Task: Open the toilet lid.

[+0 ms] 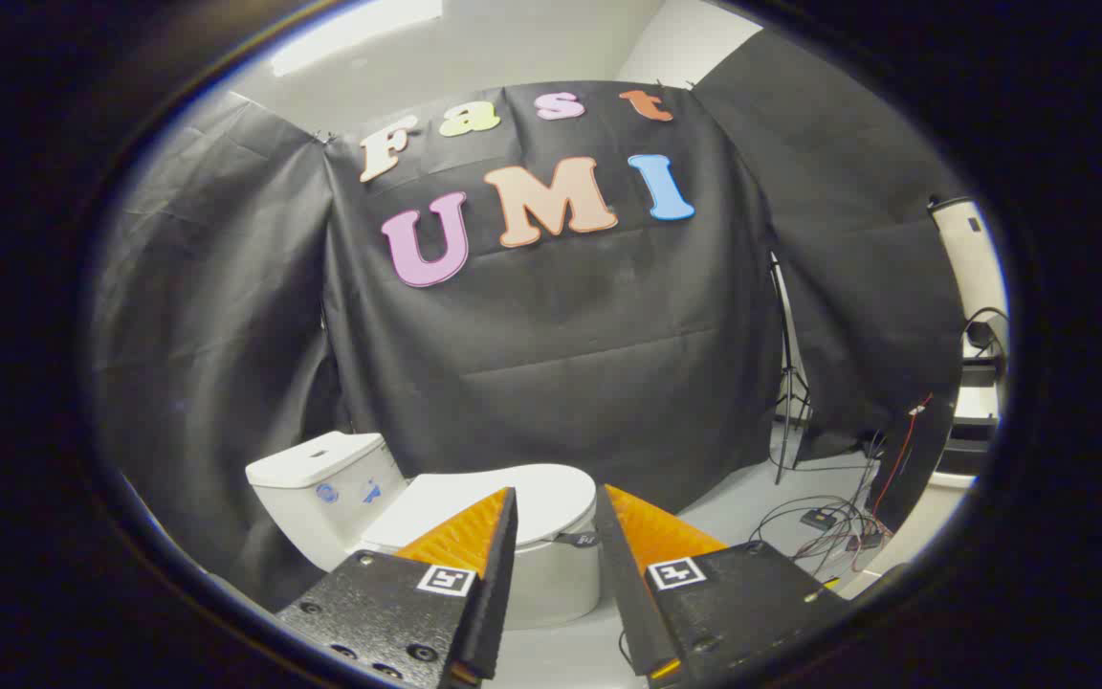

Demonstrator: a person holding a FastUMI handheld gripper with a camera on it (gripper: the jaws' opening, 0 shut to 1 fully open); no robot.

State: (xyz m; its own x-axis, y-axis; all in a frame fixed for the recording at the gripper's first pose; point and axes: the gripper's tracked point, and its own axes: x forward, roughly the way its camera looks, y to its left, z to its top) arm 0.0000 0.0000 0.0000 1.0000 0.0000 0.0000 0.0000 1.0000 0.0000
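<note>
A white toilet (551, 574) stands on the floor below and ahead of me, its tank (321, 474) to the left against the black cloth wall. Its white lid (551, 498) lies down flat over the seat. A small dark tab (578, 540) hangs at the lid's front edge, showing in the gap between my fingers. My gripper (556, 493) hovers above the toilet, open, with nothing between its fingers and the fingertips over the lid's front part, well apart from it.
Black cloth walls close the booth behind and on both sides. A light stand (786, 383) rises to the right of the toilet. Loose cables and a small box (828, 522) lie on the pale floor beyond it. White equipment (967, 258) stands at the far right.
</note>
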